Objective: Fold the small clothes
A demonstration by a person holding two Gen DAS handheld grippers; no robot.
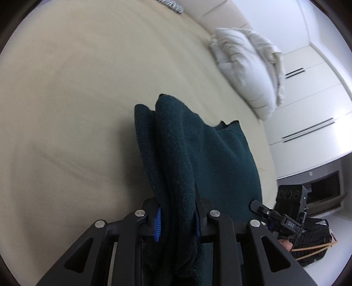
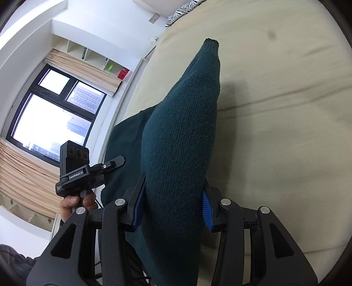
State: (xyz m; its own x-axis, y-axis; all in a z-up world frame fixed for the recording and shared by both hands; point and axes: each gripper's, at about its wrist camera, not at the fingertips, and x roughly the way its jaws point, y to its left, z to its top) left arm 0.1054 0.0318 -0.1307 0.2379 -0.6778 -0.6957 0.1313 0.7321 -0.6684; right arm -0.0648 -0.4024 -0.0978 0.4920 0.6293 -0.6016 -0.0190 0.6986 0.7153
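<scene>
Both tongs pinch the same dark green knit garment (image 2: 180,136), lifted over the beige bed (image 1: 66,99). The left gripper (image 1: 177,220) clamps bunched folds; the right gripper (image 2: 173,209) squeezes a thicker roll, probably a sleeve. A white pillow (image 1: 244,72) lies beyond.

**Item count – bed scene**

Grippers: 2. Left gripper (image 1: 177,222), right gripper (image 2: 173,209); each w/ 2 blue pads.

Dark green knit garment (image 2: 182,132): 1, spans both grippers.

Bed (image 1: 77,99): 1, beige sheet.

White pillow (image 1: 244,72): 1. Zebra-print cushion (image 2: 184,10): 1, partly cut off by the frame edge.

Window (image 2: 50,110): 1, approx 4 panes visible. Tan curtains (image 2: 88,70): 2 sections.

Hand (image 2: 74,204): 1 seen clearly, on the left gripper's handle.

Wardrobe (image 1: 312,99): 1, w/ 2 dark handle strips.
</scene>
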